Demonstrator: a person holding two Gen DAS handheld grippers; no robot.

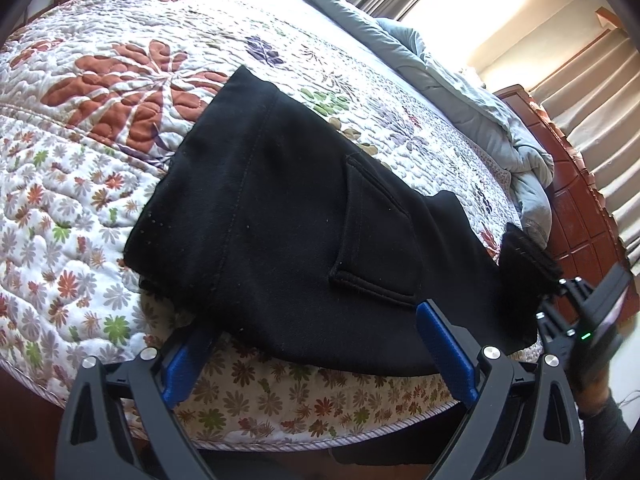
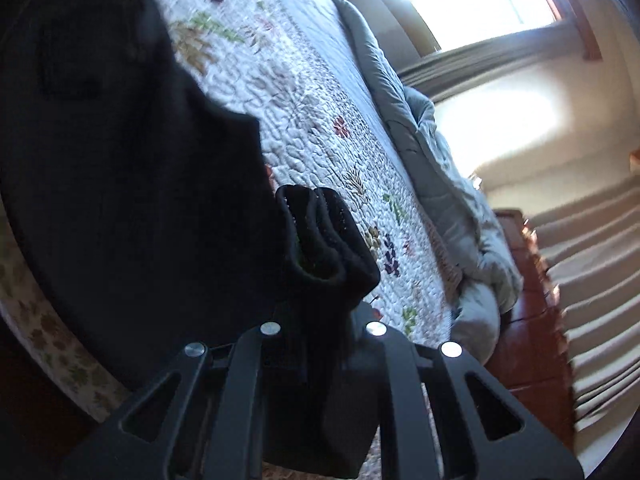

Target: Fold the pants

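Black pants (image 1: 280, 208) lie folded on a floral quilted bed (image 1: 100, 128), back pocket up, their near edge hanging over the bed's side. My left gripper (image 1: 320, 340) is open, its blue fingers (image 1: 444, 348) spread on either side of the pants' near edge, holding nothing. My right gripper (image 2: 320, 340) is shut on the bunched waistband of the pants (image 2: 324, 236) and holds it above the bed edge. It also shows in the left wrist view (image 1: 560, 304), at the right, gripping that black band (image 1: 528, 256).
A grey-blue duvet (image 1: 460, 80) is bunched along the far side of the bed. A red-brown wooden headboard (image 1: 576, 208) stands at the right, with beige curtains (image 1: 600, 92) and a bright window behind. The quilt (image 2: 320, 100) runs away to the far left.
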